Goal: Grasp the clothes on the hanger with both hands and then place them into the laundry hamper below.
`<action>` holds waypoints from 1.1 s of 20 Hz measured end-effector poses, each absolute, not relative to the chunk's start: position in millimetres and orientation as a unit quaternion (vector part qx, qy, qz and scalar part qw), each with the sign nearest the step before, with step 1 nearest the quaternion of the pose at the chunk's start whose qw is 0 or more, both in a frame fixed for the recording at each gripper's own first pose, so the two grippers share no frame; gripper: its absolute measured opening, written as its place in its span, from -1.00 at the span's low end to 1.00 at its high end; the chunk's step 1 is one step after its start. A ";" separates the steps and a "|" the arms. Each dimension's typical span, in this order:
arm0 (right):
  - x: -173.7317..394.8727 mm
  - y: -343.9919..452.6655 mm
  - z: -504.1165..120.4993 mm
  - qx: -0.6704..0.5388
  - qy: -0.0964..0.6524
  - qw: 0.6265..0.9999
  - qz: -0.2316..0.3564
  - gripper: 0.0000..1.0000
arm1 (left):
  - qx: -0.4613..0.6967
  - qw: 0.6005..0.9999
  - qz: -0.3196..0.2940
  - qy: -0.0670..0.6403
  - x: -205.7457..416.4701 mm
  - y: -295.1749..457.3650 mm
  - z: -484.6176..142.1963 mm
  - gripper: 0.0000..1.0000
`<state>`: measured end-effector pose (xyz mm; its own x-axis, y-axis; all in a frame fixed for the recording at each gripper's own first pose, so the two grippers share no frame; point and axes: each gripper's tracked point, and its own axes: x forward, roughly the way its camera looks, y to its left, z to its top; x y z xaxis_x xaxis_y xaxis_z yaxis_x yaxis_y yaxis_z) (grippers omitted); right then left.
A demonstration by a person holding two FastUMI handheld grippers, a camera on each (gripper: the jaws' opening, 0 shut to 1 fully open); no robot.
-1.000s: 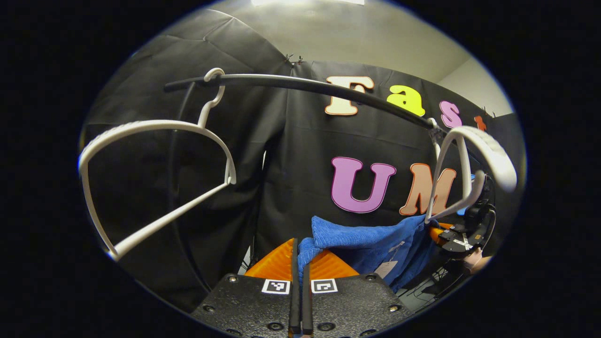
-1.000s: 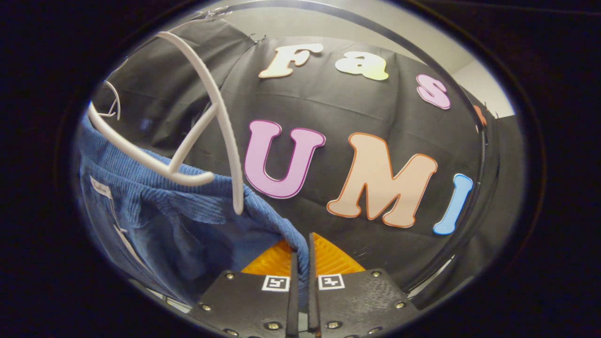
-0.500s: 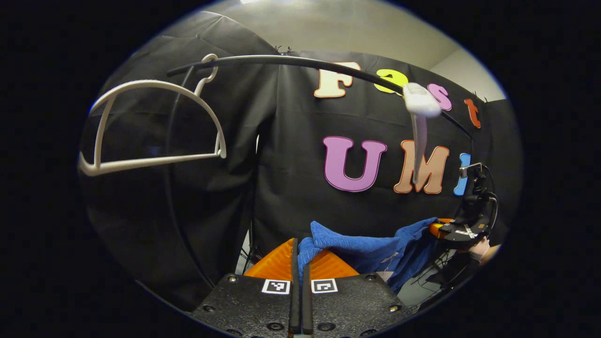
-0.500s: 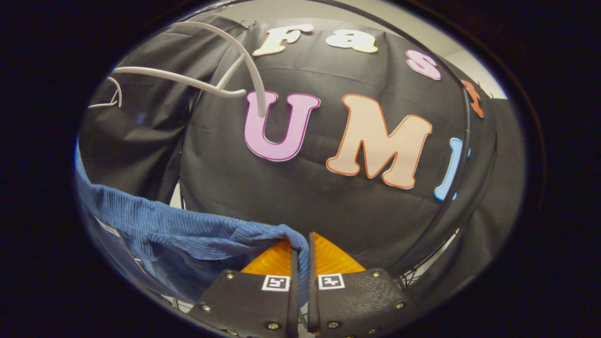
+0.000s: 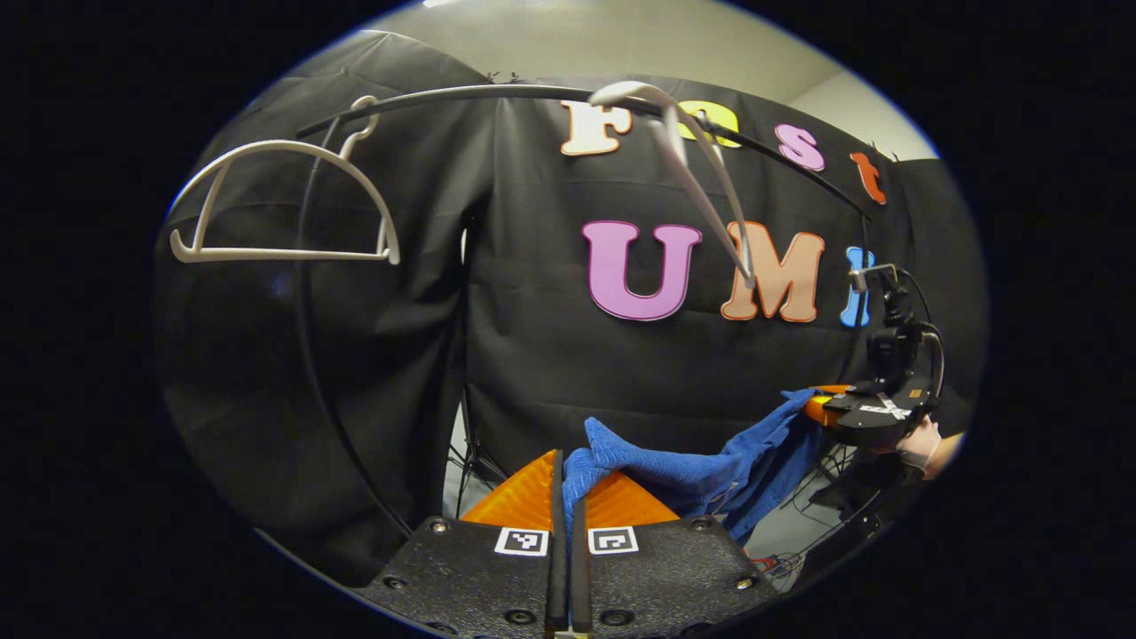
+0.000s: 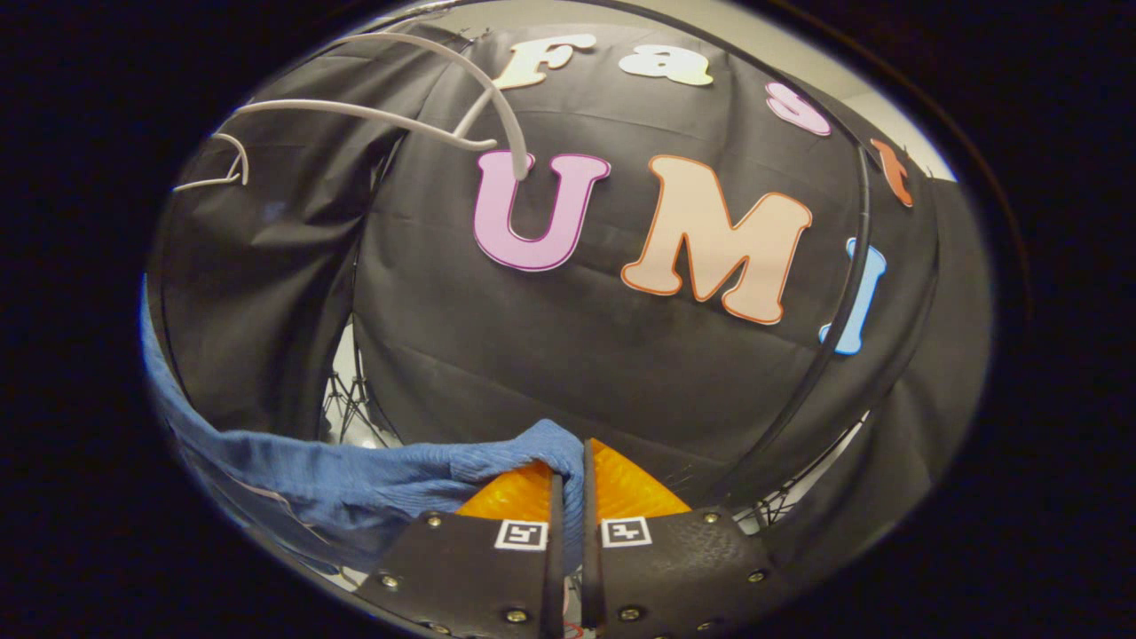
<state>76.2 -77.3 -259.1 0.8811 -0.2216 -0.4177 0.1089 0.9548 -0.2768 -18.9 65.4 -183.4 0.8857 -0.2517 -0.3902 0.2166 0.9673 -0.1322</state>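
We see the blue garment (image 5: 701,461) stretched between the two grippers, clear of both hangers and hanging in the air in front of the black cloth wall (image 5: 550,355). In the left gripper view one end of it is bunched between the orange fingers (image 5: 532,493) of the left gripper (image 5: 565,497), whose jaws are pressed together on the fabric, and from there it runs to the right and slightly upward to the right gripper (image 5: 843,410), held farther off by a hand (image 5: 919,441). In the right gripper view the right gripper (image 6: 568,484) likewise has its jaws closed, pinching a fold of the garment (image 6: 355,475), which sags away to the left edge of that view. We cannot make out a hamper in either view, so we cannot tell what lies under the garment. Above it, in the left gripper view, a dark curved rail (image 5: 497,93) arches across the booth; an empty white hanger (image 5: 284,209) hangs from its left part, and a second white hanger (image 5: 701,177) hangs tilted farther right, well above the garment. The right gripper view shows that nearer white hanger (image 6: 426,106) up at the top left, with the farther hanger (image 6: 217,169) small beside it. Thin tripod legs (image 6: 351,399) stand behind the wall's gap, and cables (image 5: 843,479) trail below the far gripper.
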 end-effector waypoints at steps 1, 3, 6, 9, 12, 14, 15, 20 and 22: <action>71.7 -72.8 -256.6 -0.120 0.228 0.963 -0.080 -0.84 | -0.039 0.969 -0.132 0.207 -21.5 54.8 -184.8 -0.96; 66.0 -63.7 -247.6 -0.106 0.223 0.966 -0.071 -0.84 | -0.035 0.965 -0.160 0.203 -21.1 30.6 -182.9 -0.96; 59.2 -53.3 -227.7 -0.087 0.207 0.973 -0.062 -0.84 | -0.034 0.958 -0.210 0.190 -21.1 -16.5 -173.3 -0.96; 52.5 -48.3 -205.3 -0.080 0.188 0.977 -0.053 -0.84 | -0.036 0.950 -0.260 0.172 -13.4 -64.4 -159.6 -0.96; 48.2 -48.2 -184.2 -0.069 0.170 0.982 -0.044 -0.84 | -0.050 0.941 -0.299 0.151 -4.5 -104.9 -139.1 -0.96; 45.9 -52.3 -173.1 -0.062 0.160 0.984 -0.043 -0.84 | -0.069 0.936 -0.318 0.137 2.7 -128.2 -123.8 -0.95; 45.5 -56.0 -169.4 -0.060 0.157 0.985 -0.044 -0.84 | -0.079 0.933 -0.326 0.131 5.2 -138.0 -116.0 -0.95; 41.5 -80.9 -169.3 -0.052 0.158 0.984 -0.055 -0.84 | -0.111 0.919 -0.360 0.118 14.4 -176.6 -98.9 -0.96; 35.8 -87.5 -175.2 -0.051 0.167 0.983 -0.059 -0.84 | -0.117 0.914 -0.367 0.130 17.5 -188.0 -103.8 -0.95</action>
<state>35.8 -87.5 -175.2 0.9376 -0.1320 -0.3216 0.0981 0.9880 -0.1196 17.5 -188.0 -103.8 0.6966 -0.7013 -0.1514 0.6404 0.7029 -0.3096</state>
